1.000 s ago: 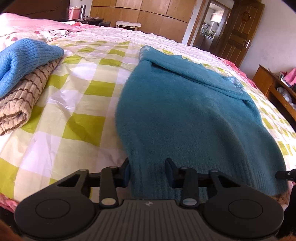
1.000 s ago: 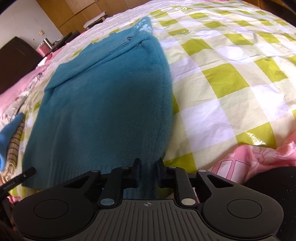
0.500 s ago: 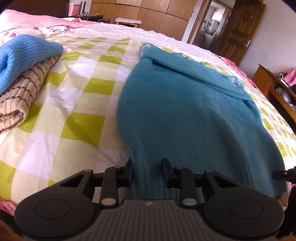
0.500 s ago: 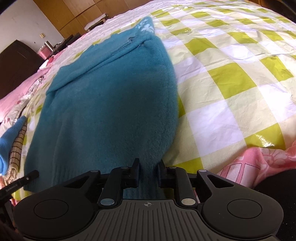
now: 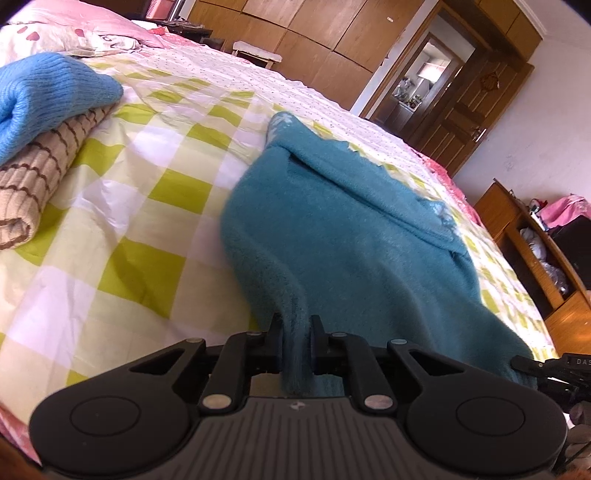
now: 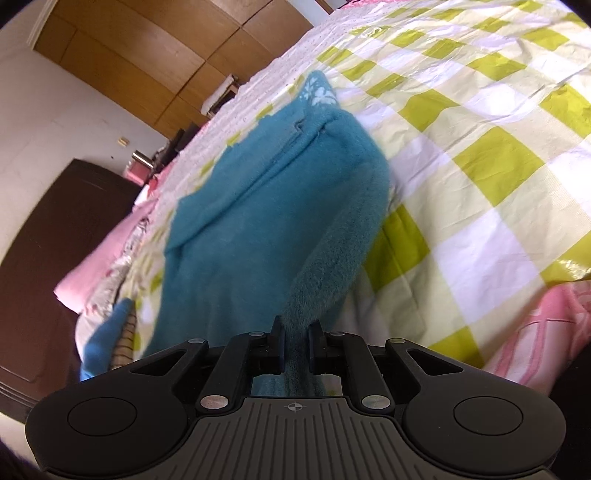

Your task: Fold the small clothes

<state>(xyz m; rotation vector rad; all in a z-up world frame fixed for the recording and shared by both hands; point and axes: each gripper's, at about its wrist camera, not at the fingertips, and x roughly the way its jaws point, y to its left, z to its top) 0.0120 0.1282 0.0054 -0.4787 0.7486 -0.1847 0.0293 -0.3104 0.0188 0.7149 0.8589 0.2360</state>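
Note:
A teal fleece sweater (image 5: pixel 354 236) lies on the green-and-white checked bedspread (image 5: pixel 122 221). My left gripper (image 5: pixel 296 326) is shut on the sweater's left hem corner and holds it lifted off the bed. My right gripper (image 6: pixel 295 330) is shut on the sweater's right hem corner (image 6: pixel 325 266), also lifted. The sweater (image 6: pixel 251 206) stretches away from both grippers, its collar end still resting on the bed. The right gripper's tip shows at the left wrist view's right edge (image 5: pixel 546 365).
A folded blue knit (image 5: pixel 48 96) lies on a folded beige striped garment (image 5: pixel 37 170) at the bed's left. Pink pillows (image 5: pixel 74 22) are at the head. Wooden wardrobes (image 5: pixel 303 33), a door (image 5: pixel 465 110) and a shelf unit (image 5: pixel 546 258) stand beyond.
My left gripper has closed on the hem; the right was closed before. Both have lifted the near edge of the sweater off the bed and both views have tilted.

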